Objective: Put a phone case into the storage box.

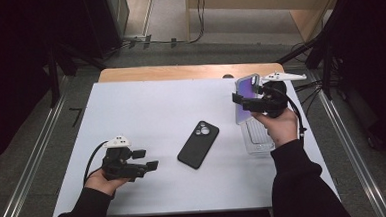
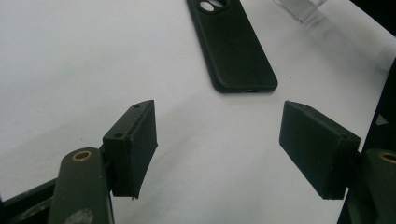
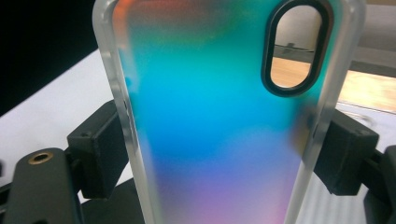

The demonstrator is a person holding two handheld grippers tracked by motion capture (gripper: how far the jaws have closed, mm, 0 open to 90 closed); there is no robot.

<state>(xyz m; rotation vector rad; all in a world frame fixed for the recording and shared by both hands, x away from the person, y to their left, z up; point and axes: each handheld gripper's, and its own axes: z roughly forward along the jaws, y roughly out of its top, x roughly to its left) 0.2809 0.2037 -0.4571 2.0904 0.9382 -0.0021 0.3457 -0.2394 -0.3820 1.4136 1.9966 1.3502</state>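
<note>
Two hand-held grippers are at work over the white counter (image 1: 145,101). At the right of the high view, the right hand-held gripper (image 1: 244,102) has its jaws clamped on the long edges of an iridescent phone case (image 1: 246,96), lifted off the counter and standing nearly upright. In the right gripper view the case (image 3: 219,126) runs up the middle of the frame, blue-green above and purple below, with frosted edges and an oval camera cutout at the upper right; a black pad presses on each side of it. Just below that hand in the high view, a clear ribbed tray (image 1: 255,135) lies flat on the counter.

At the lower left of the high view, the left hand-held gripper (image 1: 146,160) sits low over the counter with its jaws well apart and nothing between them. In the left gripper view the two pads (image 2: 135,144) flank bare white surface. Beyond them, at the top centre of that frame, a black phone case (image 2: 231,46) lies flat; in the high view it (image 1: 198,144) is at mid-counter, between the two hands and apart from both.
</note>
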